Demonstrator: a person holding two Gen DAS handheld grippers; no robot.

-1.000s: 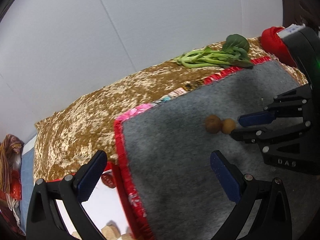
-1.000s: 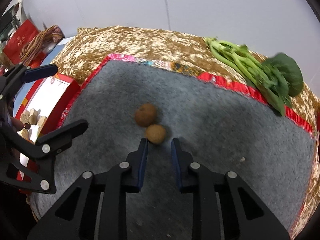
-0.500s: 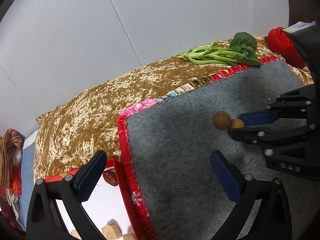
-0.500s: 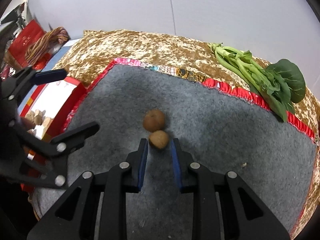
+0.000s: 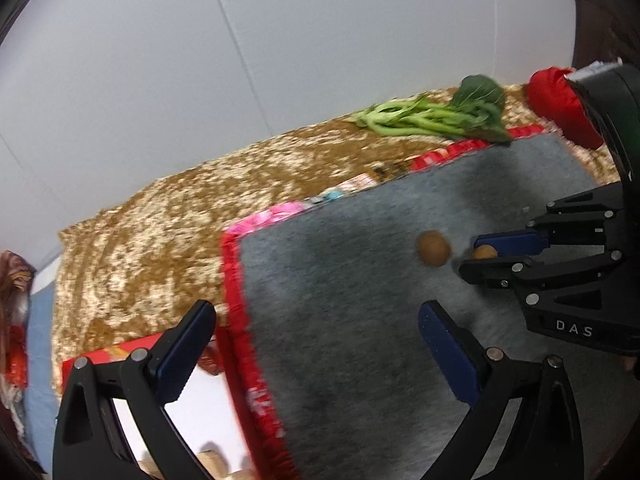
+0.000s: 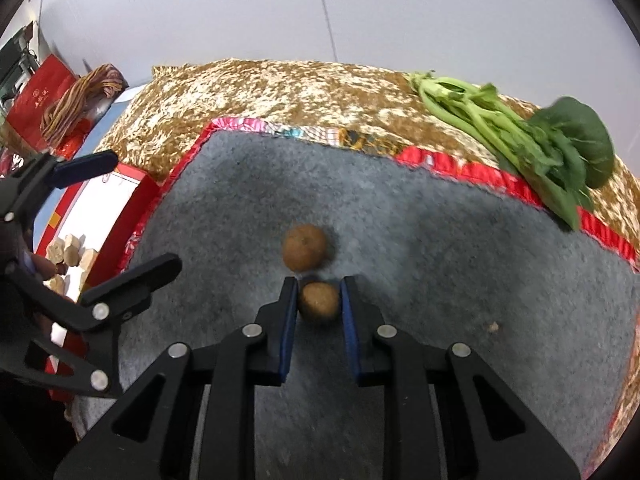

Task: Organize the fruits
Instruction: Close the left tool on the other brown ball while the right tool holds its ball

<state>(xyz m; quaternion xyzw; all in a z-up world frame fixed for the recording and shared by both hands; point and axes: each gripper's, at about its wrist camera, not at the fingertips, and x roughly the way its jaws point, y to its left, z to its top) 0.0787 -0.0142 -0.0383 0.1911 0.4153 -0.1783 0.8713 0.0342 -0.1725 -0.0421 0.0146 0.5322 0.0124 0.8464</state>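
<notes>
The smaller brown fruit (image 6: 319, 301) lay on the grey mat (image 6: 440, 240), now between the jaws of the right gripper (image 6: 319, 300), which had slid forward around it without yet pinching; a grasp looked imminent. The larger fruit (image 6: 304, 247) sat just beyond. The left gripper (image 5: 316, 340) hung wide open near the red box (image 6: 132, 184) holding pale chunks (image 6: 72, 252).

Two brown fruits (image 6: 304, 247) (image 6: 319, 301), one greens bunch (image 6: 516, 136).

We log: grey mat (image 6: 440, 240), red-trimmed | gold cloth (image 6: 280, 88) beneath | leafy greens (image 6: 532, 140) at far edge | red box (image 6: 44, 96) left.
</notes>
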